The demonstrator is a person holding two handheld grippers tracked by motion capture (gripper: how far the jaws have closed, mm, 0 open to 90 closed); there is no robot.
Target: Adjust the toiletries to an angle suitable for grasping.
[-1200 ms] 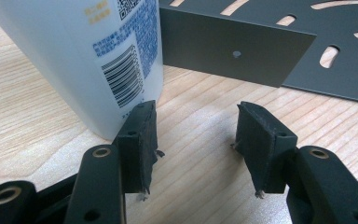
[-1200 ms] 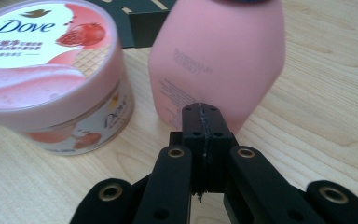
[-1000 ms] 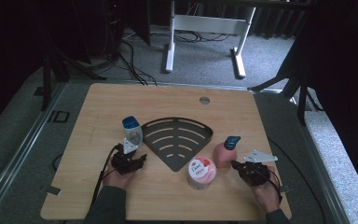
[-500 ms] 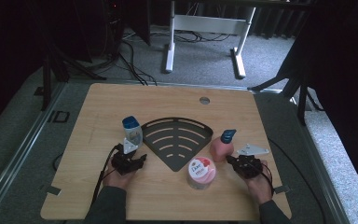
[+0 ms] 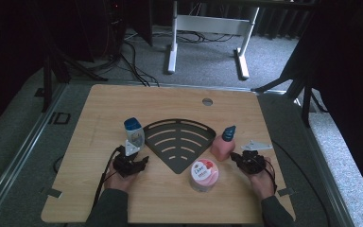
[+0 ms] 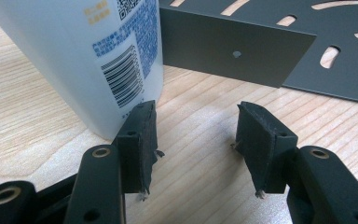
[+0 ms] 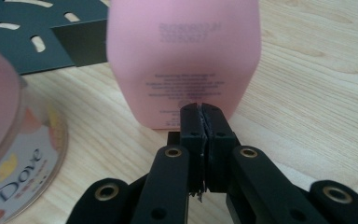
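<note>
Right gripper view, pink bottle upright, just beyond closed right claw

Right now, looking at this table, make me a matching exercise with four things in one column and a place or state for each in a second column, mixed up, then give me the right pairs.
Things:
1. pink bottle
2. white bottle
3. Dove jar
4. left gripper

Places or states:
A. jaws apart, nothing between them
B. at the left edge of the dark slotted rack, blue cap on top
C. just ahead of the shut right gripper
D. nearest the person, below the rack's point

Pairs: 1-C, 2-B, 3-D, 4-A
</note>
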